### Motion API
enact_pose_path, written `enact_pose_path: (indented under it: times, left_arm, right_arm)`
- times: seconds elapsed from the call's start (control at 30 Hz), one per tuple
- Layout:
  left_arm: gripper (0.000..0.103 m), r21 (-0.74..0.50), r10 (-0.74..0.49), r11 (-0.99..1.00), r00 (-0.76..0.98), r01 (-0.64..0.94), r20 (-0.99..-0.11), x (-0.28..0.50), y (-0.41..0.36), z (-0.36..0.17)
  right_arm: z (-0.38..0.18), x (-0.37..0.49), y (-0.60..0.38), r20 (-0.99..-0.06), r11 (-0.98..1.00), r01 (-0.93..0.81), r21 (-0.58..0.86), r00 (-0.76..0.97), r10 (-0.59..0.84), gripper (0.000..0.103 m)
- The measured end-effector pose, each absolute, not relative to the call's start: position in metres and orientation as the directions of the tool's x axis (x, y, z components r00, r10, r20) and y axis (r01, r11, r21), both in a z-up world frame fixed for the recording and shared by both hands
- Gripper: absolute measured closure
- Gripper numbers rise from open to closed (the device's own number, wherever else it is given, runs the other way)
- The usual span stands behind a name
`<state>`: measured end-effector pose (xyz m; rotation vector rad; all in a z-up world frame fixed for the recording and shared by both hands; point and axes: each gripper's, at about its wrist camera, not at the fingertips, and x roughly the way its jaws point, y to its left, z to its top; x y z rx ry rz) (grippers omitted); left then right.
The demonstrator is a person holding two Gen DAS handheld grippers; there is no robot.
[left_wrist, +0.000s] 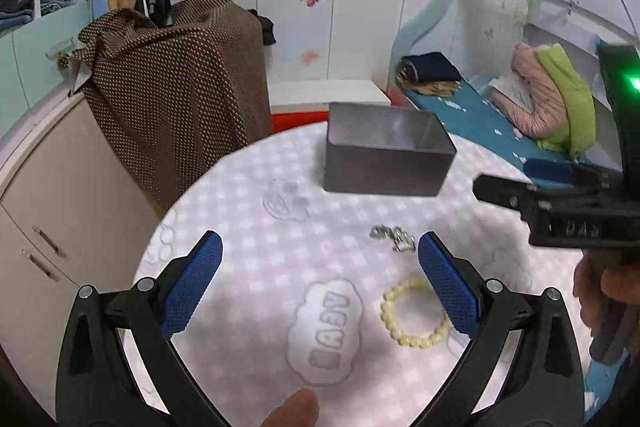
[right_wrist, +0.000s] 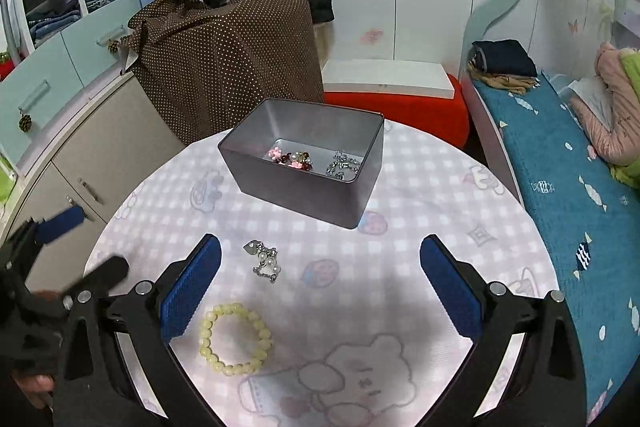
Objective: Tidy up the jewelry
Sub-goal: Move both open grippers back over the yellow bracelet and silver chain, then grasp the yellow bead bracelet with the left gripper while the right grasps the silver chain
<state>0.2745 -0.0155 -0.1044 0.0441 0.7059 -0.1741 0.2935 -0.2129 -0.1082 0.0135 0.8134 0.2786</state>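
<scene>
A grey metal tin (right_wrist: 304, 183) stands on the round table (right_wrist: 420, 247); it holds a pink-and-red beaded piece (right_wrist: 290, 158) and a silver chain (right_wrist: 342, 163). The tin also shows in the left wrist view (left_wrist: 384, 163). A silver chain with pearls (right_wrist: 264, 261) (left_wrist: 394, 237) lies in front of the tin. A pale yellow bead bracelet (right_wrist: 236, 339) (left_wrist: 416, 313) lies nearer. My left gripper (left_wrist: 320, 267) is open and empty, the bracelet by its right finger. My right gripper (right_wrist: 320, 267) is open and empty above the table.
A brown dotted cloth (right_wrist: 228, 55) covers something behind the table. A red stool with a white board (right_wrist: 400, 95) stands behind the tin. A blue bed (right_wrist: 560, 167) runs along the right; cabinets (right_wrist: 80, 147) on the left.
</scene>
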Motion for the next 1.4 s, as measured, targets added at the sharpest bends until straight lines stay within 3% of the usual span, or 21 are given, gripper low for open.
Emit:
enact_pose_path:
  times: [0.23, 0.63, 0.67, 0.7, 0.83, 0.97, 1.07, 1.23, 1.3, 1.37, 1.4]
  left_arm:
    - [0.005, -0.026, -0.152, 0.983, 0.724, 0.183, -0.673, 0.272, -0.022, -0.119]
    - [0.009, -0.051, -0.172, 0.974, 0.577, 0.220, -0.799, 0.286, -0.047, -0.181]
    - [0.028, -0.060, -0.177, 0.974, 0.564, 0.220, -0.807, 0.287, -0.046, -0.185]
    - [0.037, -0.056, -0.171, 0.974, 0.552, 0.220, -0.816, 0.288, -0.047, -0.189]
    - [0.056, -0.027, -0.163, 0.970, 0.565, 0.241, -0.809, 0.286, -0.047, -0.190]
    - [0.090, -0.037, -0.176, 0.968, 0.564, 0.249, -0.807, 0.289, -0.038, -0.189]
    - [0.093, -0.059, -0.184, 0.971, 0.559, 0.233, -0.808, 0.292, -0.025, -0.188]
    - [0.093, -0.055, -0.161, 0.979, 0.577, 0.196, -0.801, 0.295, -0.007, -0.183]
    - [0.093, -0.056, -0.158, 0.980, 0.580, 0.189, -0.799, 0.297, -0.004, -0.181]
    - [0.093, -0.056, -0.153, 0.982, 0.583, 0.181, -0.798, 0.299, 0.000, -0.180]
    - [0.093, -0.057, -0.152, 0.982, 0.583, 0.178, -0.798, 0.301, 0.001, -0.180]
  right_arm:
    - [-0.113, 0.292, -0.209, -0.721, 0.964, -0.247, 0.101, 0.649, 0.242, 0.007]
    - [-0.128, 0.297, -0.217, -0.744, 0.968, -0.217, 0.128, 0.625, 0.238, 0.007]
    - [-0.129, 0.298, -0.218, -0.746, 0.968, -0.216, 0.128, 0.622, 0.237, 0.007]
    - [-0.131, 0.298, -0.218, -0.749, 0.968, -0.216, 0.127, 0.619, 0.236, 0.007]
    - [-0.141, 0.304, -0.215, -0.764, 0.967, -0.221, 0.126, 0.601, 0.237, 0.007]
    - [-0.153, 0.312, -0.204, -0.781, 0.962, -0.246, 0.115, 0.576, 0.240, 0.008]
    - [-0.163, 0.316, -0.190, -0.796, 0.954, -0.280, 0.104, 0.552, 0.249, 0.018]
    - [-0.179, 0.324, -0.170, -0.820, 0.940, -0.327, 0.096, 0.510, 0.261, 0.044]
    - [-0.183, 0.325, -0.164, -0.820, 0.939, -0.336, 0.076, 0.514, 0.250, 0.048]
    - [-0.184, 0.324, -0.159, -0.818, 0.933, -0.354, 0.058, 0.519, 0.248, 0.057]
    - [-0.184, 0.323, -0.157, -0.816, 0.929, -0.367, 0.054, 0.519, 0.252, 0.066]
